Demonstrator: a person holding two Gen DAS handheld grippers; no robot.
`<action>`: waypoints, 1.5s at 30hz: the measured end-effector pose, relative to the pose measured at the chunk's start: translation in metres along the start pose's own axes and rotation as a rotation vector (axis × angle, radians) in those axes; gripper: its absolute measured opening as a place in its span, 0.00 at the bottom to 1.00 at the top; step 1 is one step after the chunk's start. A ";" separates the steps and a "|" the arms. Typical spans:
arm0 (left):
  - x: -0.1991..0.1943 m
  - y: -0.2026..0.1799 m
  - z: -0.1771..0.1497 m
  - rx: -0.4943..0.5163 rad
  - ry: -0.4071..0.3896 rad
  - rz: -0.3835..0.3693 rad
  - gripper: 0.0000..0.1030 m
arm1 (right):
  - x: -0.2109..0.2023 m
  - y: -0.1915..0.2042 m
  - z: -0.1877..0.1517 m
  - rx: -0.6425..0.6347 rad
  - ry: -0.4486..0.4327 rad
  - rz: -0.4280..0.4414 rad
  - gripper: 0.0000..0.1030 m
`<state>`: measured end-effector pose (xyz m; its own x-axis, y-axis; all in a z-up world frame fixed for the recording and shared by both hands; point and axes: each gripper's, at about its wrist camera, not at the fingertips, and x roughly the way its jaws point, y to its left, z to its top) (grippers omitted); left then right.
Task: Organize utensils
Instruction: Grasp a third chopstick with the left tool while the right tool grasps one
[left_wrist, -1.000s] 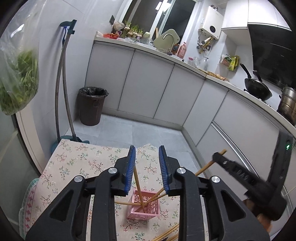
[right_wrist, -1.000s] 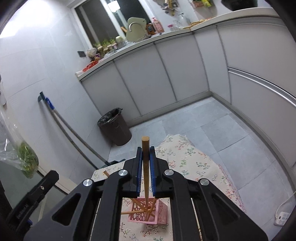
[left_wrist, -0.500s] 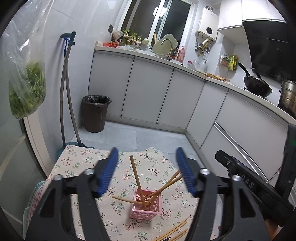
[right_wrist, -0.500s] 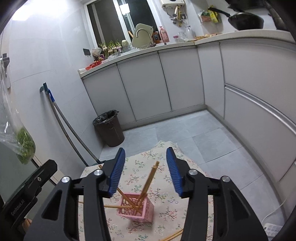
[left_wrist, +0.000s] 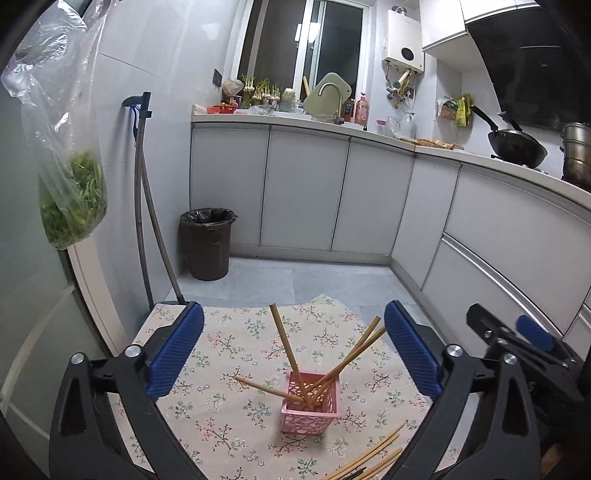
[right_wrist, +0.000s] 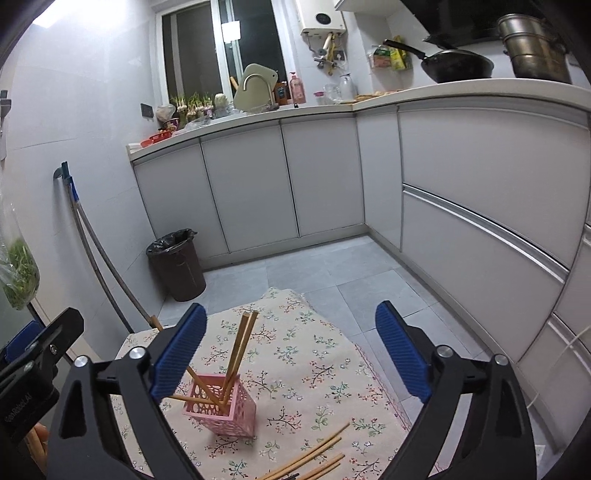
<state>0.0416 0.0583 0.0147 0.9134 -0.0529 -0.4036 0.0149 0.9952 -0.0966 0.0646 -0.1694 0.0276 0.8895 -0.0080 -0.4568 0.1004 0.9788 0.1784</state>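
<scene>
Left wrist view
Left gripper (left_wrist: 293, 354): jaws spread wide, nothing between the pads; they have just been opening.
Pink basket (left_wrist: 310, 406): on the floral cloth (left_wrist: 229, 406), ahead of and below my left gripper, slightly right of centre. Four chopsticks (left_wrist: 286, 347) stand in it, leaning apart.
Loose chopsticks (left_wrist: 373, 459): flat on the cloth, nearer than the basket, low right. Long axis runs from near-left to far-right.
Right gripper (left_wrist: 524, 343): at the right edge, closer to that pile, I judge.

Right wrist view
Right gripper (right_wrist: 291, 350): jaws wide apart and empty, also just opened.
Pink basket (right_wrist: 221, 408): ahead and left of centre, behind the left pad.
Loose chopsticks (right_wrist: 314, 458): below and between the jaws, same slant; I judge the next pick is a short drop from here.

Change since a second ago
Left: then the jaws were nearly closed around a stick standing in the basket; now clear of it.
Right: then clamped on an upright chopstick; now it leans in the basket.
</scene>
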 end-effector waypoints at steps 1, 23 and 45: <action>0.001 -0.001 -0.001 0.004 0.007 0.002 0.93 | -0.001 -0.001 0.000 0.000 -0.002 -0.004 0.91; 0.054 -0.097 -0.073 0.311 0.528 -0.360 0.93 | 0.004 -0.143 -0.072 0.329 0.307 -0.175 0.93; 0.232 -0.175 -0.192 0.366 0.958 -0.326 0.38 | 0.049 -0.211 -0.125 0.728 0.608 -0.090 0.93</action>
<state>0.1731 -0.1436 -0.2365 0.1470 -0.2045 -0.9678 0.4664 0.8772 -0.1145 0.0307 -0.3504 -0.1415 0.5012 0.2317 -0.8337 0.5923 0.6105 0.5258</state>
